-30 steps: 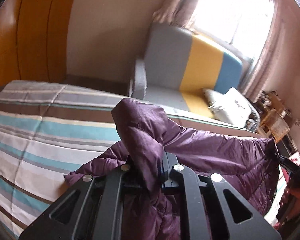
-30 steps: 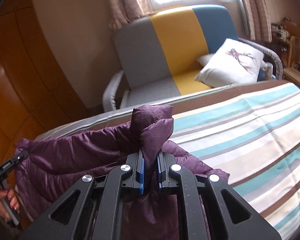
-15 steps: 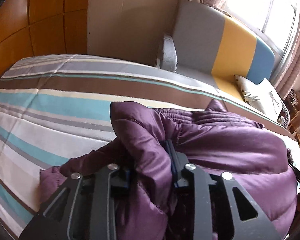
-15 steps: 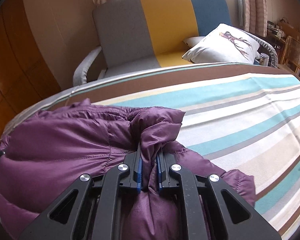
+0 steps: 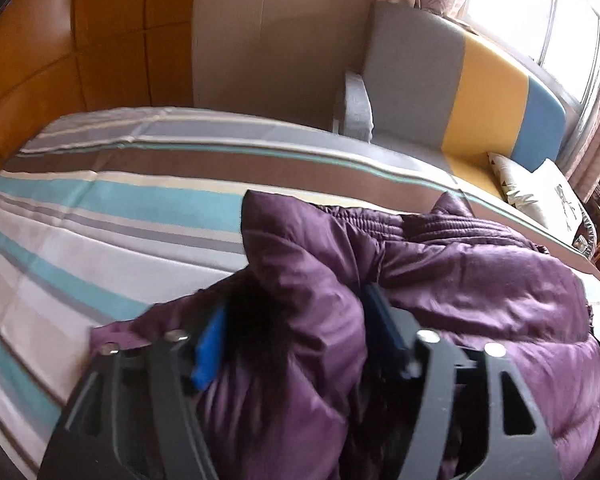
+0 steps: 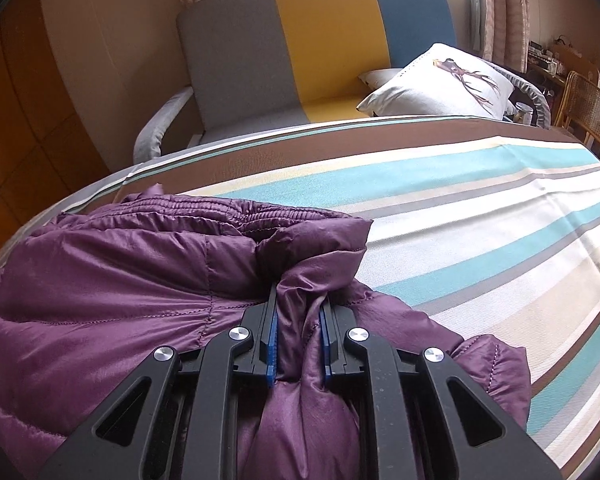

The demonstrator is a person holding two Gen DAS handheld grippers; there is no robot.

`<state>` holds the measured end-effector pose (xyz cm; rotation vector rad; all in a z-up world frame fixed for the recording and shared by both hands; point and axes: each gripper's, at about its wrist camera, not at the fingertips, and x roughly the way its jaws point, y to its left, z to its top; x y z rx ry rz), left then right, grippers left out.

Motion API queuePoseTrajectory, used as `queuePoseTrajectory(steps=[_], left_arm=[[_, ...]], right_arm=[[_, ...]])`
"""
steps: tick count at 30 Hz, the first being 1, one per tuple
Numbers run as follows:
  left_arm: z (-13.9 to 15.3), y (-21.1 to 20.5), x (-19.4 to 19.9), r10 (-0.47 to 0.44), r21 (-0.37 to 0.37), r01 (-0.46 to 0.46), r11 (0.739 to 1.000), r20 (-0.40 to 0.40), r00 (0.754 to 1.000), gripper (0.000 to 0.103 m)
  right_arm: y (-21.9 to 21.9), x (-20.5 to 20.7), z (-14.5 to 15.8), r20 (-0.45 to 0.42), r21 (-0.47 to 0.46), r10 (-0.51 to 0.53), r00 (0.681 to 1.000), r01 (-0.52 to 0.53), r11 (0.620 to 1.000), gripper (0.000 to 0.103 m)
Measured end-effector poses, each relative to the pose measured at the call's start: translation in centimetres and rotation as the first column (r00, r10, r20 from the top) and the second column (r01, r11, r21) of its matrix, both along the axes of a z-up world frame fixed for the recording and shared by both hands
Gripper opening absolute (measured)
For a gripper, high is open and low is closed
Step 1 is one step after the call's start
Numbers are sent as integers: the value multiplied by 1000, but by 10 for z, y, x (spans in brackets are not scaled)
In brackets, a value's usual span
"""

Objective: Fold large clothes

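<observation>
A purple puffer jacket (image 5: 480,280) lies bunched on the striped bed cover (image 5: 100,220), its ribbed hem toward the far side. In the left wrist view a fold of it bulges up between the jaws of my left gripper (image 5: 296,304), which are opening wide; a dark gap shows beside the left blue pad (image 5: 210,344), so the pads no longer press the cloth. In the right wrist view my right gripper (image 6: 300,296) is shut on a pinched ridge of the jacket (image 6: 120,272), low over the bed cover (image 6: 480,208).
Beyond the bed's far edge stands a grey, yellow and blue sofa (image 6: 320,32) with a white printed pillow (image 6: 440,84). A wicker chair (image 6: 588,108) stands at the far right. Orange wooden panels (image 5: 80,40) line the left wall. Striped cover lies bare on both sides of the jacket.
Both grippers have sunk toward the bed, bringing the lifted jacket edge down onto the rest of the garment. The left jaws, shut on fabric before, have spread apart. The right jaws still pinch the cloth.
</observation>
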<state>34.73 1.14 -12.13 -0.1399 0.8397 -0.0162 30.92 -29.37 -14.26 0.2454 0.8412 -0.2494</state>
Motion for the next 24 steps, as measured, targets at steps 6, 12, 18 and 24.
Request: queuePoseTrajectory(steps=[6,12,18,24], left_arm=[[50,-16,-47,-16,-44,22,999,130,991,83],[71,-90,-49,-163,137,137,981,196,967,73],[16,-117,6,-172,161,166,973,22,985,62],[1,-115,6,-167,127,162,978,23,986,63]], right_arm=[[-1,-1,0,5,10,-2,1000,2,1000,16],[-2,0,0,8,12,-3,1000,3,1000,16],[-3,-2,0,13,19,-3,1000,3,1000,17],[-7,-3,0,15,33,-5,1000,4,999,21]])
